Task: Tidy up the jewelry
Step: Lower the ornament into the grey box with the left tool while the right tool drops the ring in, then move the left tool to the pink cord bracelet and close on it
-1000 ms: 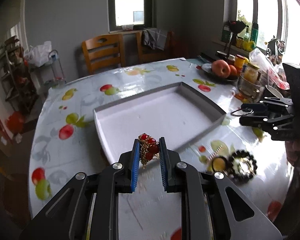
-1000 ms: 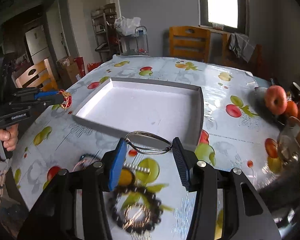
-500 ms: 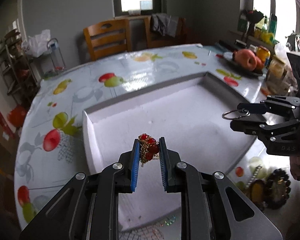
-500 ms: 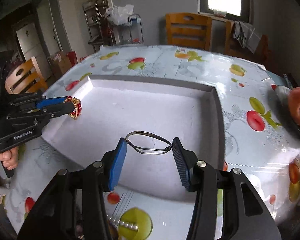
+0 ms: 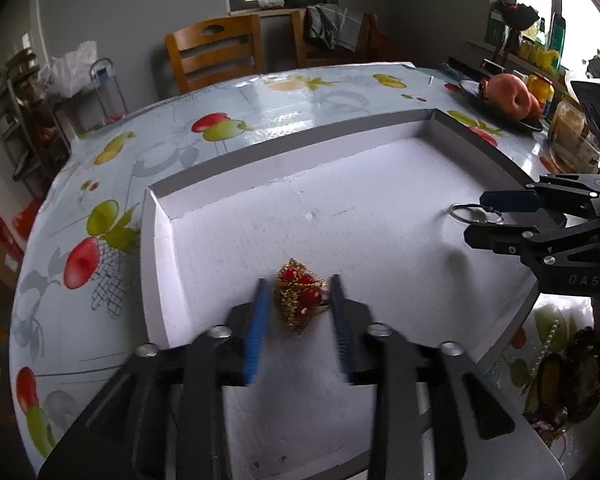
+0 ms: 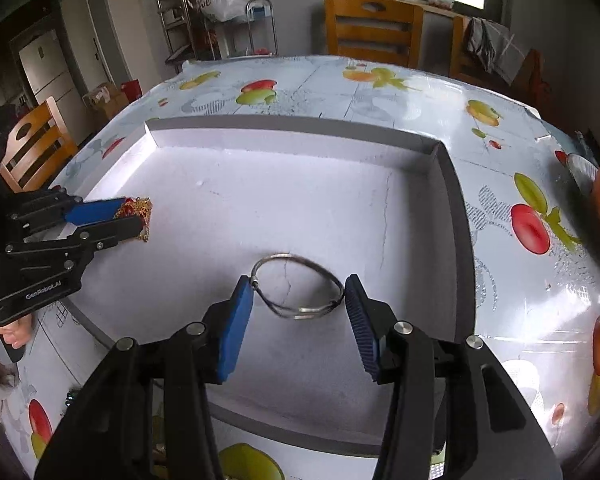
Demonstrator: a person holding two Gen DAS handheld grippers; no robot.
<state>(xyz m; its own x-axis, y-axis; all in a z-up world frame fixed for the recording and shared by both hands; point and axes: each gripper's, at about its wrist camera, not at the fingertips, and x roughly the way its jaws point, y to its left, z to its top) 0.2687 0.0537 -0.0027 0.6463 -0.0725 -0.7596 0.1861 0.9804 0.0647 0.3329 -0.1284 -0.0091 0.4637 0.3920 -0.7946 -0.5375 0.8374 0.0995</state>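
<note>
A shallow white tray (image 5: 284, 164) (image 6: 300, 132) with a grey rim lies on the fruit-print table. My left gripper (image 5: 298, 304) is open low over the tray's near left part. A gold and red beaded piece (image 5: 300, 300) lies on the tray floor between its fingers; it also shows in the right wrist view (image 6: 138, 210). My right gripper (image 6: 298, 300) has its jaws spread, and a silver wire bangle (image 6: 296, 284) sits between them on the tray floor, touching both pads. The bangle also shows in the left wrist view (image 5: 474, 214).
A dark bead bracelet and a pearl strand (image 5: 572, 376) lie on the table right of the tray. A plate of apples (image 5: 508, 96) and jars (image 5: 568, 132) stand at the right. Wooden chairs (image 5: 216, 52) stand beyond the table.
Both grippers moved forward and down into the tray. The left jaws opened and let go of the gold and red piece. The right jaws widened around the bangle, which now rests on the tray.
</note>
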